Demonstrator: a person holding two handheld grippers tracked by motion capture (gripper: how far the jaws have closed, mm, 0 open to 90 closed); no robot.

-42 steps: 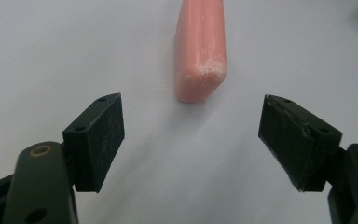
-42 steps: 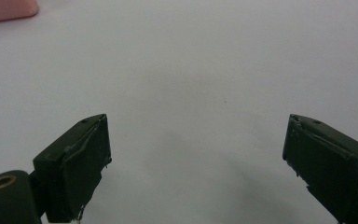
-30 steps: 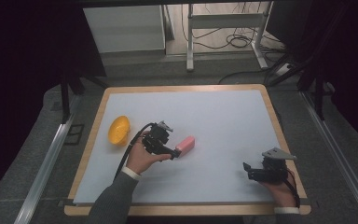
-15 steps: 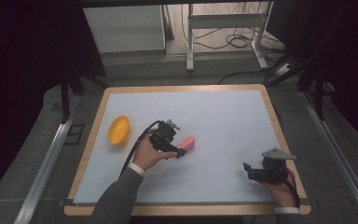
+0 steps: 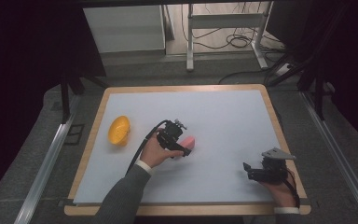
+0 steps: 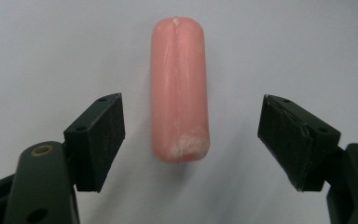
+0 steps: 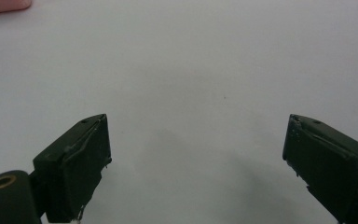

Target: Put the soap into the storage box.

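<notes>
Sausage [image 6: 179, 88], pink and stubby, lying flat on the white worktop [image 5: 223, 121] roughly mid-board, a bit left of center. Going left to right in the high view: orange bowl-ish thing [image 5: 119, 130] sitting near the left edge, well apart from everything else. Then left tongs [image 5: 181, 147] right at the sausage [image 5: 188, 142], hand wrapped round the body, grey sleeve coming up from the bottom, cable looping back toward the wrist. From the left gripper view: left tongs [image 6: 191, 140] spread wide, one black pad [image 6: 100, 140] on each side of the sausage's near end, clear gap both sides, nothing touching yet. Some whitish scuffing on that near end, plus a faint seam running lengthwise.

Further right, right tongs [image 5: 246, 170] near the bottom right corner, well apart from the sausage, pointing left, grey three-cornered plate on top. Right gripper view: right tongs [image 7: 196, 163] also spread wide over bare worktop, holding nothing, with just a pink sliver of sausage [image 7: 4, 5] peeking in at the top left corner.
</notes>
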